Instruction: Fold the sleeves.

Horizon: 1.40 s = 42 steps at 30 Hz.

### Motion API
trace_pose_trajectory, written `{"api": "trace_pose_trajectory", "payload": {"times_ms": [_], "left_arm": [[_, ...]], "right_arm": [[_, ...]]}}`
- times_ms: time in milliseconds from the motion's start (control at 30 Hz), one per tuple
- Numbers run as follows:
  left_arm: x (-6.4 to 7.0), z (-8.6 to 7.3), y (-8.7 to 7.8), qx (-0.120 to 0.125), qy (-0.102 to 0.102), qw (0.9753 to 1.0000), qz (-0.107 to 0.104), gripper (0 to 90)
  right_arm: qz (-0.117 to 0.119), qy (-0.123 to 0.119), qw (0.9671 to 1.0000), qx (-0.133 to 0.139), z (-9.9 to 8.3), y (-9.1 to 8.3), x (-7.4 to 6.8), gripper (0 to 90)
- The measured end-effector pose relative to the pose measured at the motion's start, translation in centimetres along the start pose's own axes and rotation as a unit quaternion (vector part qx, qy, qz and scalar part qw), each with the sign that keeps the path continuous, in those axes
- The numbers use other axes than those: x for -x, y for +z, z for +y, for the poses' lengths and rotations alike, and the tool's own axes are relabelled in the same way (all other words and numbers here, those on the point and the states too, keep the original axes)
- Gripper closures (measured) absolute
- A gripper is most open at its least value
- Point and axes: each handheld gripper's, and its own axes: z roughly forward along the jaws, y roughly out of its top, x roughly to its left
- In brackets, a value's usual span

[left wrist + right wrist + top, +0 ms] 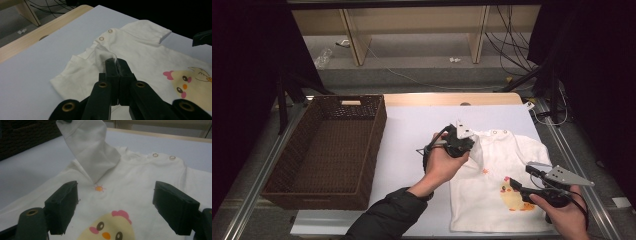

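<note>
We see the left gripper (117, 65) with its jaws pressed together on a pinch of the white baby shirt (507, 170), gripping the left sleeve and lifting it off the white table cover (412, 130). The right gripper (115, 205) stands wide open, its jaws well apart and holding nothing, hovering over the shirt's printed chick (107, 227). The shirt lies flat on the right half of the table, neckline toward the far side, with the woven brown basket (327, 145) on the left, well apart from it. In the high view the left hand (443, 162) reaches across from the near side, wrist bent, gripper (458, 140) turned toward the shirt's far left corner; the right hand (564, 212) sits at the near right edge, its gripper (522, 182) pointing left over the shirt. The left gripper view shows two snap buttons (105, 35) on the shoulder just beyond the jaws. The right gripper view shows the lifted sleeve (92, 150) hanging folded above a small orange sun print (99, 188), which the left gripper view does not catch.
</note>
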Motion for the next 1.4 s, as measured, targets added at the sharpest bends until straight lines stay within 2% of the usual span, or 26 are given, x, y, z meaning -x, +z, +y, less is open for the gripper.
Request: {"api": "trace_pose_trajectory", "payload": {"times_ms": [233, 600, 833, 933, 1000, 1200, 1400], "left_arm": [[1.5, 0.8, 0.8, -0.003, 0.02, 0.9996, -0.018, 88.4], [3.5, 1.3, 2.3, -0.002, 0.034, 0.9987, -0.038, 88.0], [4.7, 1.5, 3.1, -0.004, 0.051, 0.997, -0.059, 87.1], [5.2, 1.6, 3.3, 0.006, 0.056, 0.9959, -0.07, 84.2], [5.2, 1.8, 3.2, 0.012, 0.061, 0.9956, -0.071, 81.8], [4.6, 2.0, 2.4, 0.023, 0.055, 0.9965, -0.059, 71.6], [3.3, 0.7, 0.9, 0.016, 0.042, 0.9976, -0.052, 57.7]], "right_arm": [[0.0, -0.001, 1.0, 0.001, 0.0, 0.0, 0.0, 21.4], [-0.003, 0.0, 1.0, 0.001, 0.1, -0.1, 0.1, 21.5], [-0.003, 0.0, 1.0, 0.002, 0.1, -0.1, 0.0, 21.6], [-0.004, 0.001, 1.0, 0.002, 0.1, -0.1, 0.0, 21.6], [-0.004, 0.0, 1.0, 0.006, 0.1, -0.1, 0.1, 21.6], [-0.005, 0.002, 1.0, 0.004, 0.1, -0.2, 0.1, 21.6], [-0.01, 0.001, 0.9999, 0.003, 0.1, -0.1, 0.2, 21.9]]}}
